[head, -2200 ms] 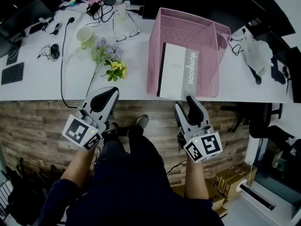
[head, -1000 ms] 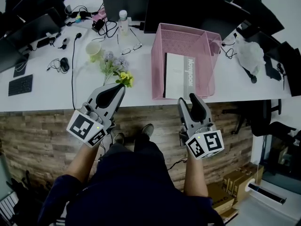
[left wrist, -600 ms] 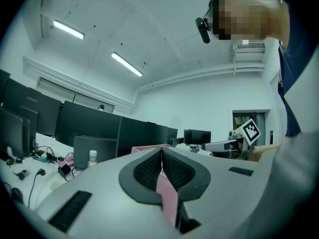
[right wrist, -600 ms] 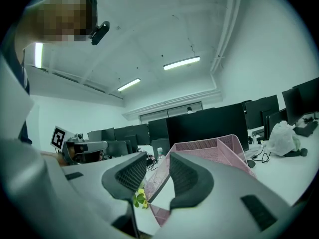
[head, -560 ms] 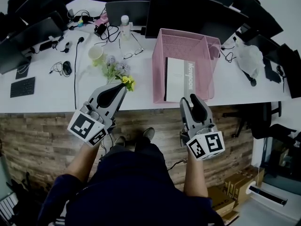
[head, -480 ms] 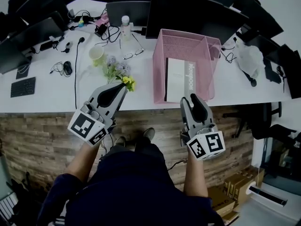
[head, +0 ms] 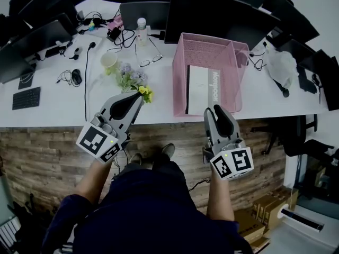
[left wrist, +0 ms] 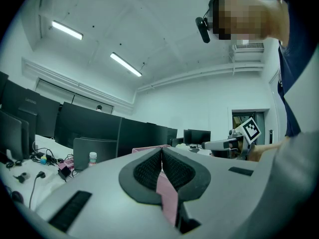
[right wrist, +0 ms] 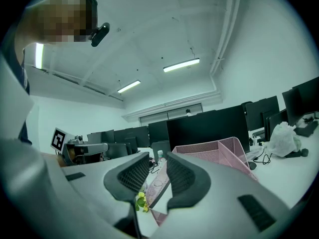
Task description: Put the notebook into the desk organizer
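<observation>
Head view: a white-and-grey softcover notebook lies inside the pink wire-mesh desk organizer, just ahead of the fingertips of the right gripper. That gripper's jaws are empty, partly apart, and have just been closing. The left gripper points level, jaws together and empty.

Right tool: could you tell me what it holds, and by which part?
Nothing. The right tool has just been closing, with nothing between its jaws.

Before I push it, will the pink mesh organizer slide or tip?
The pink organizer is thin mesh, so probably light and apt to slide on the smooth white desk. Its broad base probably resists tipping; the notebook inside adds a little weight.
</observation>
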`<action>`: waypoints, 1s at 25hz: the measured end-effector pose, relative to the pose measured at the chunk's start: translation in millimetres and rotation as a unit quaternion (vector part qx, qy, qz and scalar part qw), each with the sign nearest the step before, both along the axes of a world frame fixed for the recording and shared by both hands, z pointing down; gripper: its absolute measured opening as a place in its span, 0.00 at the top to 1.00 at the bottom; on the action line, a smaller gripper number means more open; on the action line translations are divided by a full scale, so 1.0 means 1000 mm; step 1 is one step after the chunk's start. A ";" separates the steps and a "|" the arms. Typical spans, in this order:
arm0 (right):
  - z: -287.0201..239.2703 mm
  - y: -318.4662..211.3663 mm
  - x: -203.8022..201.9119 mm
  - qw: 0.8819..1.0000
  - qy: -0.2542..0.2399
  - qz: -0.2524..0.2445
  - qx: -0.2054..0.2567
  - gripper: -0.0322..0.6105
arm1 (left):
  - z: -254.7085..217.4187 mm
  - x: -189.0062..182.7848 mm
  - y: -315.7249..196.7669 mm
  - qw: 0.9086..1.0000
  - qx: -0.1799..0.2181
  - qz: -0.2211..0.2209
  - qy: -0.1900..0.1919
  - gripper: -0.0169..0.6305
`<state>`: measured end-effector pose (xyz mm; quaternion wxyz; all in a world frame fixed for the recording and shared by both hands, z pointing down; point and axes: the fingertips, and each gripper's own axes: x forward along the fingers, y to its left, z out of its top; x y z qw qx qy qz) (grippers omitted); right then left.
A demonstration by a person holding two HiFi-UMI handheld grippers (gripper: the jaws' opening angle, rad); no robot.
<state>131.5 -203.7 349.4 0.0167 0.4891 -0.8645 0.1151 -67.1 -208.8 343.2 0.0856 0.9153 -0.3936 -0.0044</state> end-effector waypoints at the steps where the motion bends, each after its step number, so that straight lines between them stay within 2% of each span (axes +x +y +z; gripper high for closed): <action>1: 0.000 0.000 0.000 1.000 0.000 0.000 0.001 0.78 | 0.000 0.000 0.000 1.000 0.000 0.000 0.000 0.93; 8: 0.001 0.003 0.001 1.000 0.003 0.004 0.004 0.85 | 0.001 0.000 0.002 1.000 0.001 0.000 0.000 0.93; 25: -0.001 0.006 -0.002 1.000 -0.004 0.002 0.005 0.89 | 0.000 0.000 0.005 1.000 0.000 -0.002 0.001 0.93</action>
